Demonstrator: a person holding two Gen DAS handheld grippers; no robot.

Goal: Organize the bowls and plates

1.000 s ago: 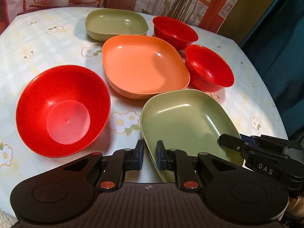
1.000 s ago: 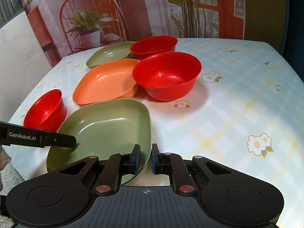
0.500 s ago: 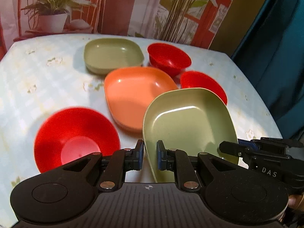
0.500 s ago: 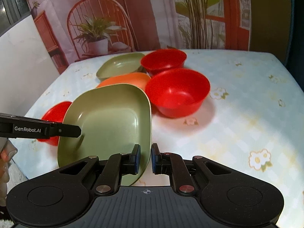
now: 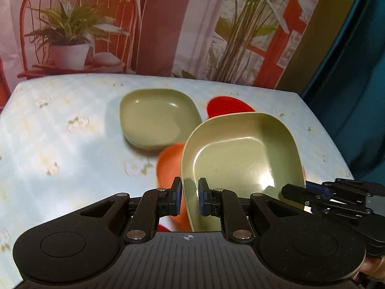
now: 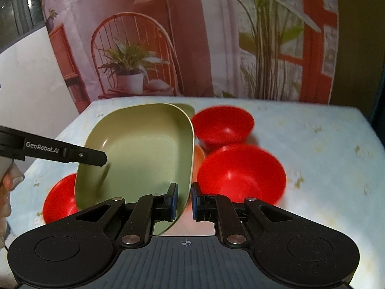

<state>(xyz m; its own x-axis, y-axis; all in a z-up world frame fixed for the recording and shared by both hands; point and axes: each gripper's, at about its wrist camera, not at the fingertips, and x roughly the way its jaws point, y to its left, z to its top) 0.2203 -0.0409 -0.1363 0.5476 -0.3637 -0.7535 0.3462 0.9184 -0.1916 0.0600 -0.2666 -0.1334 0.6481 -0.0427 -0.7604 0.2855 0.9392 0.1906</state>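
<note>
Both jaws pinch the lifted green plate (image 5: pixel 240 149); next, I judge, stack it on the far-edge plate (image 5: pixel 156 120).

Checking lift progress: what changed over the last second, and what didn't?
The near green plate went from lying flat on the table to lifted and tilted, carried toward the far green plate. The left gripper and right gripper were clamped on opposite rims throughout. The orange plate, red bowls and far green plate stayed put.
</note>
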